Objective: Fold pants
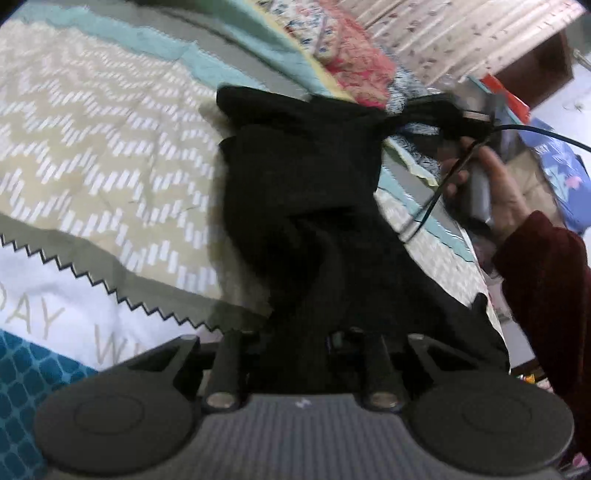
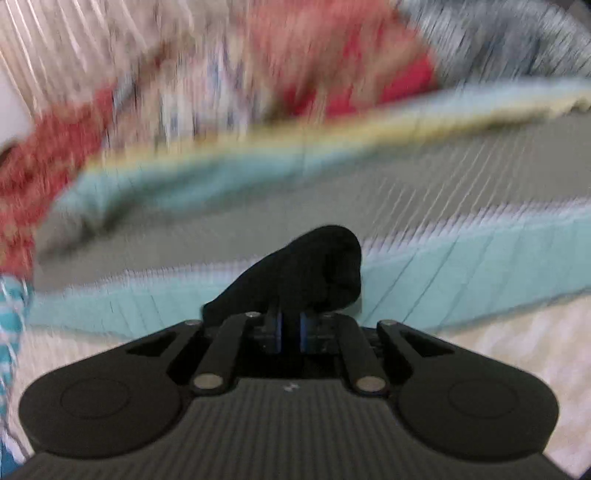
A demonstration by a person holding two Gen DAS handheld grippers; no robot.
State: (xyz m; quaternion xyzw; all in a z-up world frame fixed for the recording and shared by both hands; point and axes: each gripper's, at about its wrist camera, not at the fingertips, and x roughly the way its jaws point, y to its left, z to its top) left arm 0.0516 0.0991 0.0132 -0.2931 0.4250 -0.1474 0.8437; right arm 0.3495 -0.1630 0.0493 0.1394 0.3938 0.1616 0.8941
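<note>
Both grippers, left (image 1: 299,332) and right (image 2: 290,314), clamp the black pants (image 1: 295,192) above the patterned bedspread (image 1: 103,140). The step looks like stretching them out; next likely comes laying them flat.

This is a bedroom in a home. A bed fills most of the view, spread with a printed bedcover (image 1: 99,140) in beige zigzag, teal and grey bands, with large letters near one edge. A crumpled floral blanket (image 1: 351,62) in red and white lies heaped at the far side. Behind it hangs a pale patterned curtain (image 1: 461,33), and a brown wooden cabinet (image 1: 535,70) stands in the corner.
</note>
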